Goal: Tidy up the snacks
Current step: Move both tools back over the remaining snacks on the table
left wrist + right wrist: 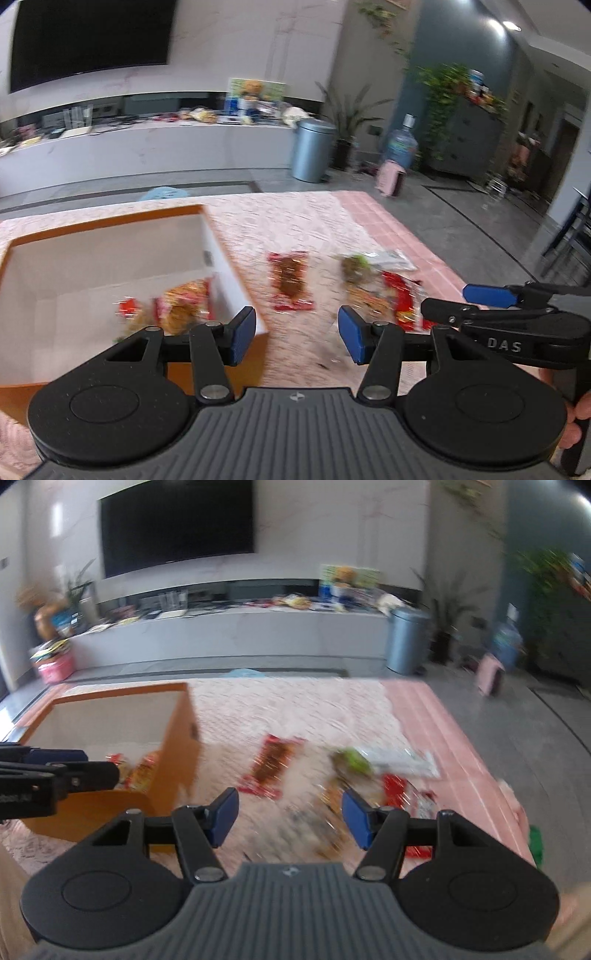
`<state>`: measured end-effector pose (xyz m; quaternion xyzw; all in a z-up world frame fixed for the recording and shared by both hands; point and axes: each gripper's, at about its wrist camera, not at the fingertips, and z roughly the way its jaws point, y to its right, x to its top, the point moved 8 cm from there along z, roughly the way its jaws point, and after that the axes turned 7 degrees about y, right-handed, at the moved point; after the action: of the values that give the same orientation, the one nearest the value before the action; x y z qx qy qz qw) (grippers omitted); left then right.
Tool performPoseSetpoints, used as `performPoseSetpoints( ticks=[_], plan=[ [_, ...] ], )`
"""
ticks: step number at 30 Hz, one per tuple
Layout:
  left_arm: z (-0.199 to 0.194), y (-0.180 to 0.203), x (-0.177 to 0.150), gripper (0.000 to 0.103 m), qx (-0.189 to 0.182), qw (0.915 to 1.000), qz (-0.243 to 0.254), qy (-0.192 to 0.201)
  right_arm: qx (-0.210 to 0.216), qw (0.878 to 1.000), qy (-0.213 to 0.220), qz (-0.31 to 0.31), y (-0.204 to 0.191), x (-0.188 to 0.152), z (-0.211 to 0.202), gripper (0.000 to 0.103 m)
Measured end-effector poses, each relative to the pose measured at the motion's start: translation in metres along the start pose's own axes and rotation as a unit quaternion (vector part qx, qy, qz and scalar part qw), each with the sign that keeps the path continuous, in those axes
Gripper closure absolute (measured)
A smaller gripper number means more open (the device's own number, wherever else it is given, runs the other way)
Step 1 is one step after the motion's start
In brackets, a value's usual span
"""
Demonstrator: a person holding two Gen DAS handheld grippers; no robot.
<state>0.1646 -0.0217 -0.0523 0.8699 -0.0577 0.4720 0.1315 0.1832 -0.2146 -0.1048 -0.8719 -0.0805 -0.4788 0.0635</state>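
Snacks (266,771) loose on table beyond both grippers' jaws; jaws half open, empty.

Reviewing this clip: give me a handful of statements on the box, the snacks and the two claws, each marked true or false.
1. The box already holds snack packets. True.
2. The left claw grips a packet. False: its jaws stand open with nothing between them.
3. A red packet lies alone on the cloth right of the box. True.
4. The right claw is shut. False: it is open and empty.
5. The pile of packets sits inside the box. False: it lies on the cloth, off to the right.
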Motion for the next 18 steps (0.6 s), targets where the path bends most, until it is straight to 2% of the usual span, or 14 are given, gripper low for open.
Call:
performPoseSetpoints(
  ticks=[8, 14, 18],
  plan=[
    [0.028, 0.053, -0.027, 0.042, -0.046, 0.9968, 0.05, -0.041, -0.051, 0.997, -0.039, 0.048, 0.058, -0.041, -0.004, 0.043],
    [0.054, 0.074, -0.041, 0.042, -0.05, 0.9917, 0.103, -0.059, -0.058, 0.994, -0.064, 0.069, 0.083, -0.053, 0.009, 0.042],
    [0.081, 0.078, -0.047, 0.035, -0.047, 0.9889, 0.119, -0.076, -0.065, 0.991, -0.082, 0.08, 0.1, -0.055, 0.026, 0.025]
  ],
)
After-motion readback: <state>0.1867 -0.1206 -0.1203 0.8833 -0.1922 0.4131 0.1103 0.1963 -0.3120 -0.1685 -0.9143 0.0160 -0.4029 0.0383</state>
